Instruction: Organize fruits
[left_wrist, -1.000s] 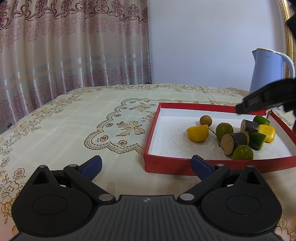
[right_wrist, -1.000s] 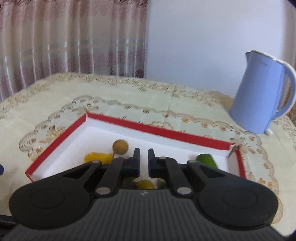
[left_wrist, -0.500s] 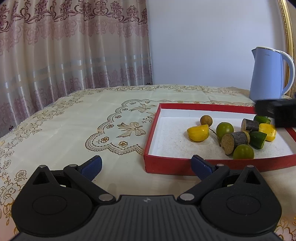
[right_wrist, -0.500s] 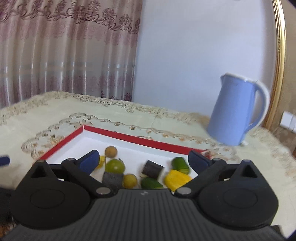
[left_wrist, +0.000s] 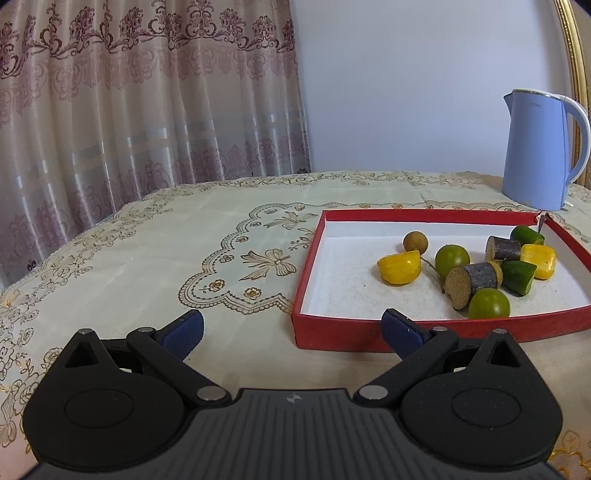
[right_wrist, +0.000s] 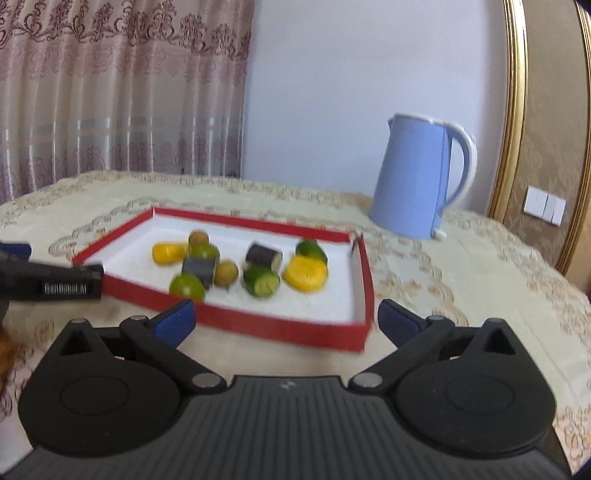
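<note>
A red tray (left_wrist: 334, 334) with a white floor holds several fruit pieces: a yellow chunk (left_wrist: 399, 266), a brown longan (left_wrist: 415, 242), green limes (left_wrist: 488, 303), dark sugarcane cylinders (left_wrist: 472, 282) and green cucumber pieces (left_wrist: 519, 277). My left gripper (left_wrist: 291, 330) is open and empty, low over the tablecloth in front of the tray's near left corner. My right gripper (right_wrist: 284, 319) is open and empty, in front of the tray (right_wrist: 295, 330), whose fruit (right_wrist: 304, 274) shows blurred. The left gripper's finger (right_wrist: 51, 282) shows at the left edge.
A blue electric kettle (left_wrist: 537, 147) stands behind the tray's far right corner and also shows in the right wrist view (right_wrist: 417, 175). An embroidered cream tablecloth (left_wrist: 166, 258) covers the table. Curtains hang behind, and a gold frame (right_wrist: 517, 110) is at the right.
My right gripper opened from shut and pulled back out of the tray to its front side. It left the left wrist view. The left gripper stayed nearly still.
</note>
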